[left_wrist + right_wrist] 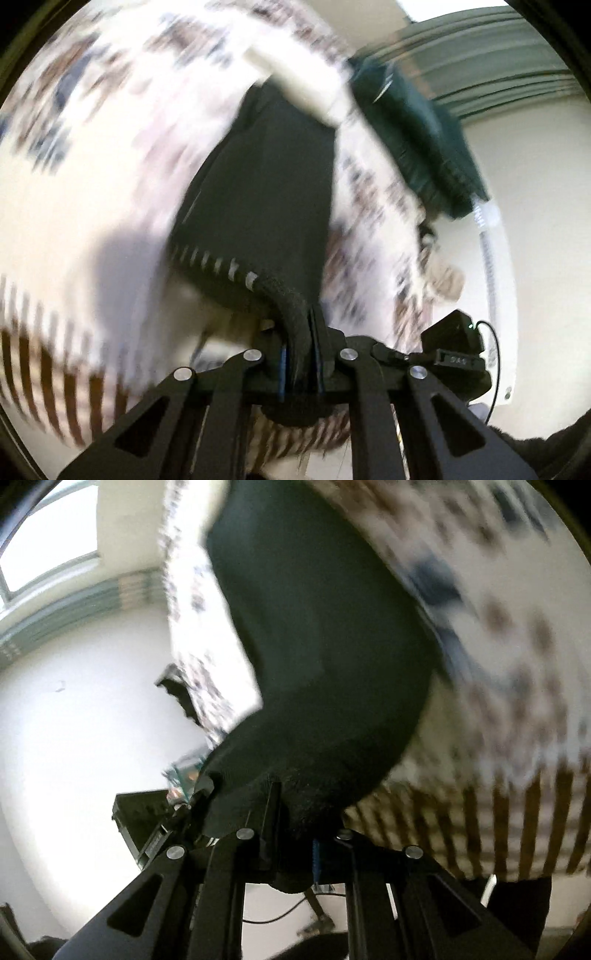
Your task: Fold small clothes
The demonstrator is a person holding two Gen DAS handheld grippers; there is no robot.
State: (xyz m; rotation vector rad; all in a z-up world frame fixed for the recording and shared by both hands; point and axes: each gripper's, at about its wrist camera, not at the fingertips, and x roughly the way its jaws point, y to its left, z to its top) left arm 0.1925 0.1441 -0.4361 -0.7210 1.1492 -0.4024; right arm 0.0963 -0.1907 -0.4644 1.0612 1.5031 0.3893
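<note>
The left gripper point(301, 350) is clamped on the thick ribbed hem of a small black knitted garment point(266, 192), which stretches away ahead of its fingers, a row of pale stitches running off to the left of the grip. The right gripper point(291, 830) is likewise closed tight on the black garment's point(317, 646) fuzzy edge, the cloth bulging forward and upward from its jaws. Beyond the garment in both views lies a blurred white cloth with brown and blue print and a brown-striped border point(92, 184).
</note>
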